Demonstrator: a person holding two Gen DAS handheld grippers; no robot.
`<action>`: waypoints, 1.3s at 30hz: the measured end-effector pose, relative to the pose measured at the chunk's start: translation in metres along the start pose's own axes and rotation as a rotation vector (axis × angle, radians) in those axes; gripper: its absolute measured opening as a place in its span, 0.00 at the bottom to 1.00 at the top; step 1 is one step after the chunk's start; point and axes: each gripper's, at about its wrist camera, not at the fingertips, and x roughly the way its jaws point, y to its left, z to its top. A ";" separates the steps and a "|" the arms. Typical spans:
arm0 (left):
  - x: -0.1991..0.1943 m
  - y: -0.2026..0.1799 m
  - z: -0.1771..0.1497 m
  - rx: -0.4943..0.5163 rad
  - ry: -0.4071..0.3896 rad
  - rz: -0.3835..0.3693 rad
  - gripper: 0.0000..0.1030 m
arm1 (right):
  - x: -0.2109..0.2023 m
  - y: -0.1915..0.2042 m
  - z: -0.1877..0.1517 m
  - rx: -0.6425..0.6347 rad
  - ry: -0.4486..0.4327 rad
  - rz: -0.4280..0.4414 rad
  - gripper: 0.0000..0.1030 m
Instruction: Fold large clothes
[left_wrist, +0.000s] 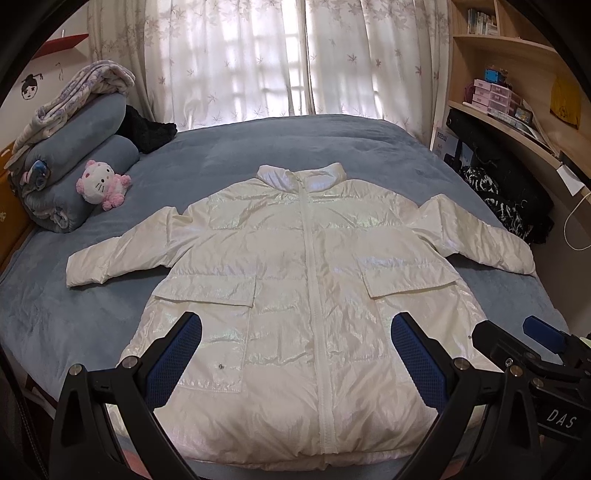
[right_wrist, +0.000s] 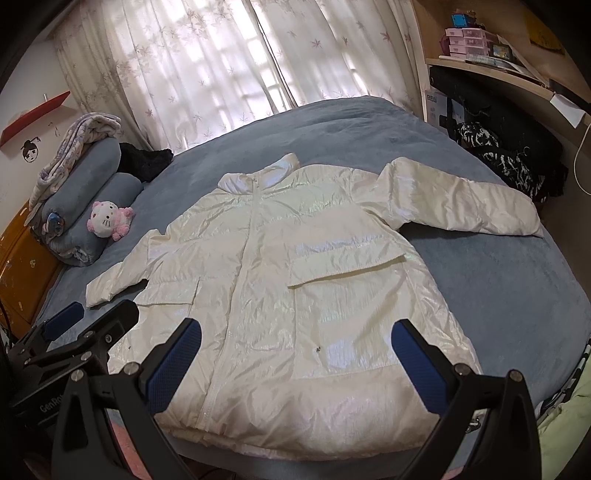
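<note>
On the blue-grey bed (left_wrist: 92, 314), shiny white zipped puffer jacket (left_wrist: 306, 280) lies flat, sleeves out. Left gripper (left_wrist: 295, 363) and right gripper (right_wrist: 297, 365) both hover over the hem, jaws spread, empty. Folding hasn't started imo; next probably grab a sleeve.

Daylight is filtering through sheer white curtains (left_wrist: 295, 59) printed with pale leaves, which are hanging across the window behind the bed (left_wrist: 332, 147). A grey-blue cover is lying over the bed. At its left side, rolled blue bedding (left_wrist: 74, 166) is stacking up with a patterned blanket (left_wrist: 74, 96) draped on top, and a pink-and-white plush cat (left_wrist: 101, 184) is leaning against the rolls. A dark garment (left_wrist: 147, 129) is sitting behind them. On the right, curved wooden shelves (left_wrist: 509, 48) are carrying books and small pastel drawer boxes (left_wrist: 495, 94). A red wall shelf (right_wrist: 35, 112) is hanging on the white wall at left.
</note>
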 end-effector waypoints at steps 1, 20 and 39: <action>0.000 0.000 0.000 0.000 0.002 0.000 0.98 | 0.000 0.000 0.001 -0.001 -0.001 -0.001 1.00; 0.003 -0.003 -0.004 0.013 0.001 0.011 0.97 | 0.005 -0.003 -0.007 0.008 0.007 -0.001 1.00; 0.013 -0.005 0.001 0.023 -0.015 -0.029 0.97 | 0.010 -0.003 -0.007 -0.013 0.007 -0.011 1.00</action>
